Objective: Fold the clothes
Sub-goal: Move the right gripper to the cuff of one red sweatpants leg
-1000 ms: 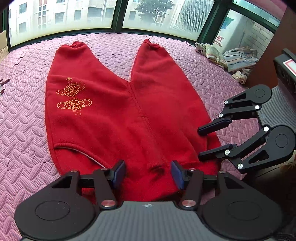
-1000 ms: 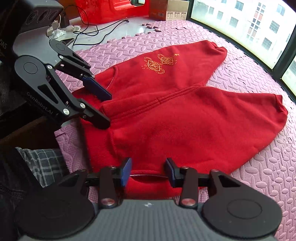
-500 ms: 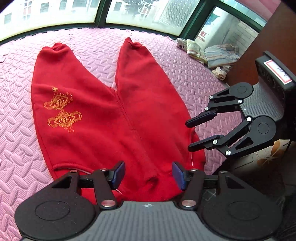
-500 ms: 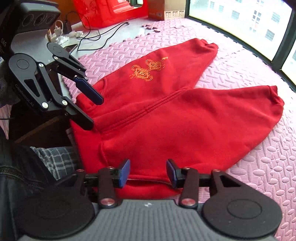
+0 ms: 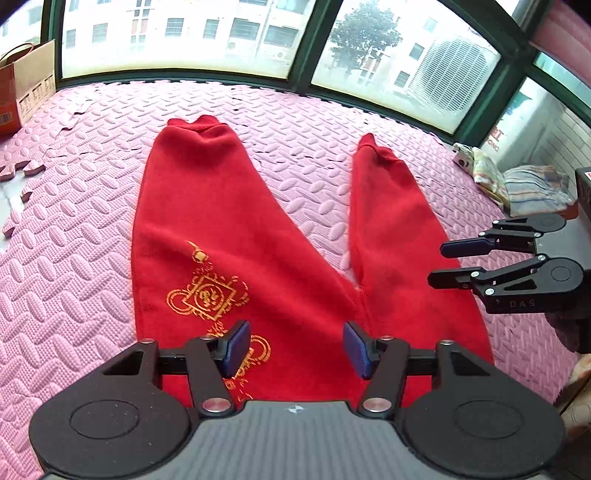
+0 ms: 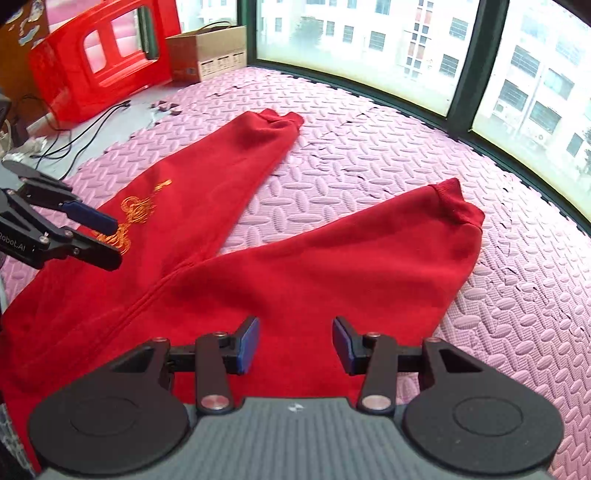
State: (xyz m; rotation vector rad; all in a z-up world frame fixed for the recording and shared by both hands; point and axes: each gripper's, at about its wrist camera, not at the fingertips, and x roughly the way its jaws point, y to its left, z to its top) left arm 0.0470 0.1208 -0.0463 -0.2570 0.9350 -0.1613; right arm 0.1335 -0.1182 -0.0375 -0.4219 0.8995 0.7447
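A pair of red trousers (image 5: 229,236) with gold embroidery (image 5: 207,295) lies flat on the pink foam mat (image 5: 74,266), legs spread in a V toward the windows. It also shows in the right wrist view (image 6: 295,273). My left gripper (image 5: 295,349) is open and empty, above the embroidered leg near the waist. My right gripper (image 6: 295,345) is open and empty, above the other leg near the waist. Each gripper shows in the other's view: the right one (image 5: 447,264) beside the right leg, the left one (image 6: 107,240) over the embroidery. The waistband is hidden under the grippers.
A cardboard box (image 6: 207,51) and a red plastic stool (image 6: 99,62) stand at the mat's far left, with black cables (image 6: 92,125) on the floor. Folded striped clothes (image 5: 524,188) lie at the far right. Windows (image 5: 184,33) border the mat.
Both grippers have moved forward over the trousers, from the waist edge to above the upper legs. The trouser legs now lie wider apart. Both grippers stay open and empty.
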